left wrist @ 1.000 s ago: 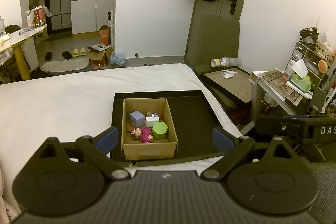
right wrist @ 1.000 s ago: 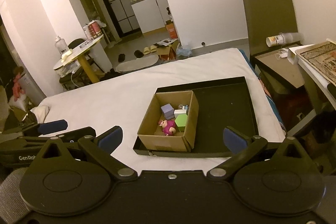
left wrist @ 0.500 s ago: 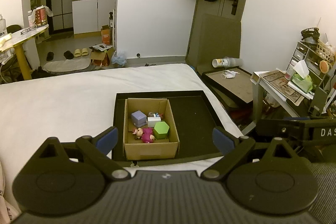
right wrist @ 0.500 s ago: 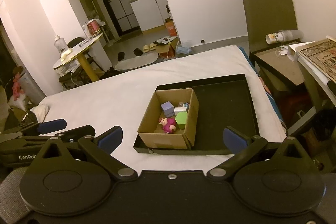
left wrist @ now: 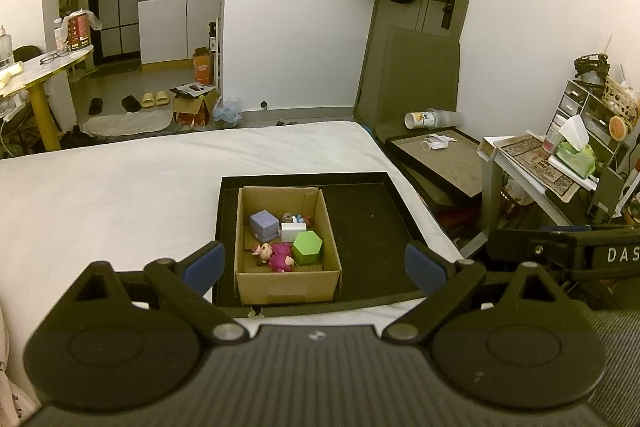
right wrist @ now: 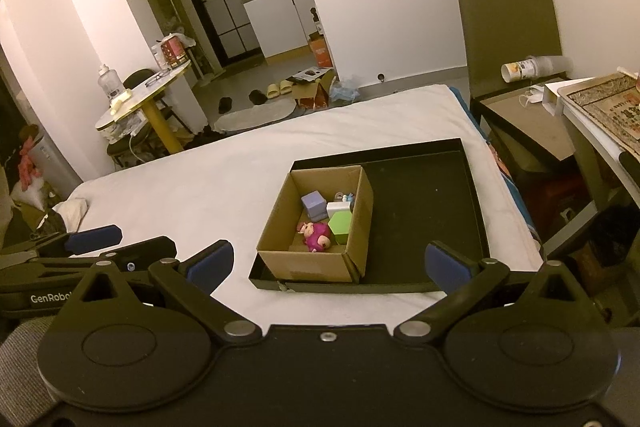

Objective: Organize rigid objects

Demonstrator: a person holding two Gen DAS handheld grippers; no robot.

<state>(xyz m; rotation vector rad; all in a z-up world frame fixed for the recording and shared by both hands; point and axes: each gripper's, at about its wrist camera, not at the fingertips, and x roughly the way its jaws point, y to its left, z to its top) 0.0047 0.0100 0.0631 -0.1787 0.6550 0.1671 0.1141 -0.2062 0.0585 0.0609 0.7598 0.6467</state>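
Both grippers held back, near edge of the bed, well short of the work. Left gripper: jaws wide apart, nothing between them. Right gripper: jaws likewise wide apart and empty, just to the right of the left one.

On the white bed, a shallow black tray near the right edge. In the left half of that tray, an open cardboard box, upright, flaps down. Right half of the tray bare.

Inside the box, close together:
- purple cube, far left corner
- white block, just right of the cube
- green hexagonal block, near right, touching or almost touching the white block
- pink pig figure, on its side along the near wall, just left of the green block
- a few small bits behind the white block, too small to name

Judged from this layout, one of two readings. Either sorting finished, with all pieces gathered in the box and nothing loose on tray or bed; or not yet begun, with pieces still to be lifted out and laid on the bare right half of the tray. Cannot tell which from these views. No piece in hand, no reach under way.
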